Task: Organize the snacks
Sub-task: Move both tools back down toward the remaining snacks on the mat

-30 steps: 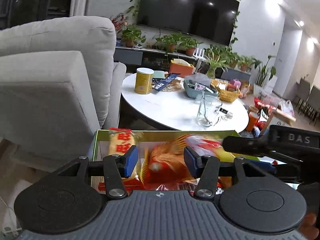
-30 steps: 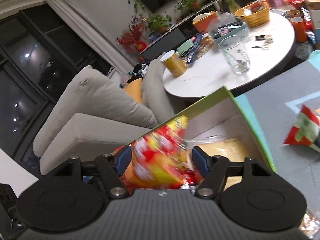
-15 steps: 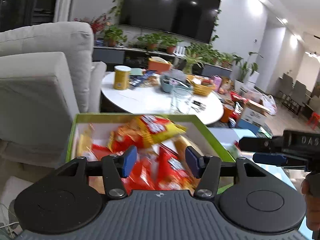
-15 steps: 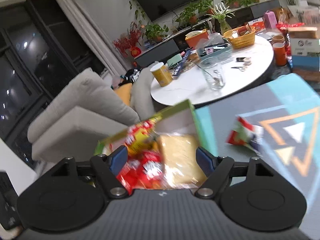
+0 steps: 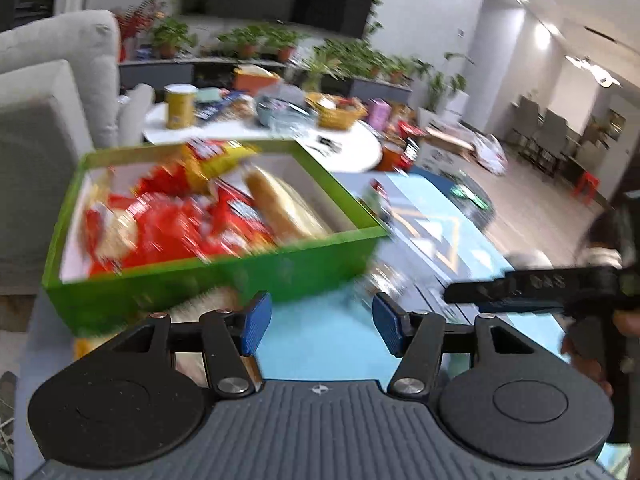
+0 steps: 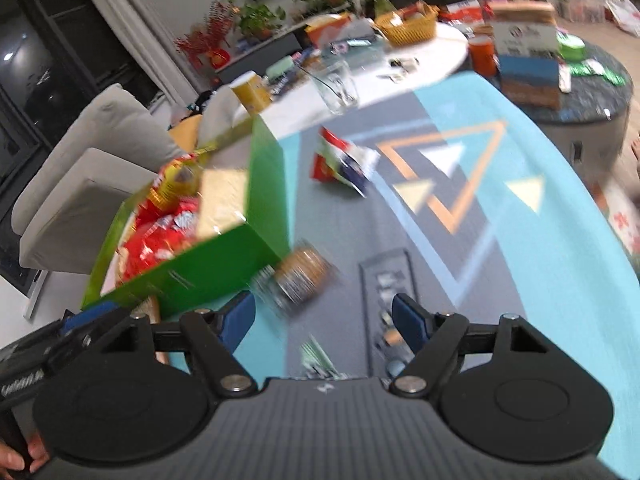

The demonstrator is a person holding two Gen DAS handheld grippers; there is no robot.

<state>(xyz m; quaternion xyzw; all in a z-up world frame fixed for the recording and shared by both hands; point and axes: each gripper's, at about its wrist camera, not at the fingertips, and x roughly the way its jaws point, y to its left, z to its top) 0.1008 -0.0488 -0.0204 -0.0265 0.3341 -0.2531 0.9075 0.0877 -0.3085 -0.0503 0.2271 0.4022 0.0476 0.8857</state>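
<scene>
Both grippers empty, left gripper (image 5: 318, 322) and right gripper (image 6: 323, 317) with jaws apart, green box (image 5: 224, 276) at ten o'clock already heaped with snacks, loose jar (image 6: 298, 278) at twelve o'clock and packet (image 6: 342, 166) beyond, likely next

- Left gripper (image 5: 320, 326): a matte black linkage on a grey ribbed body, with two round black discs at the sides.
- Its jaws carry blue ribbed pads; silver screws sit at the pivots, and a small compass-like mark at the body's front edge.
- Right gripper (image 6: 323, 318): the same black arms, blue pads, silver screws and ribbed grey housing.
- Its black side bar bears blurred white lettering.
</scene>
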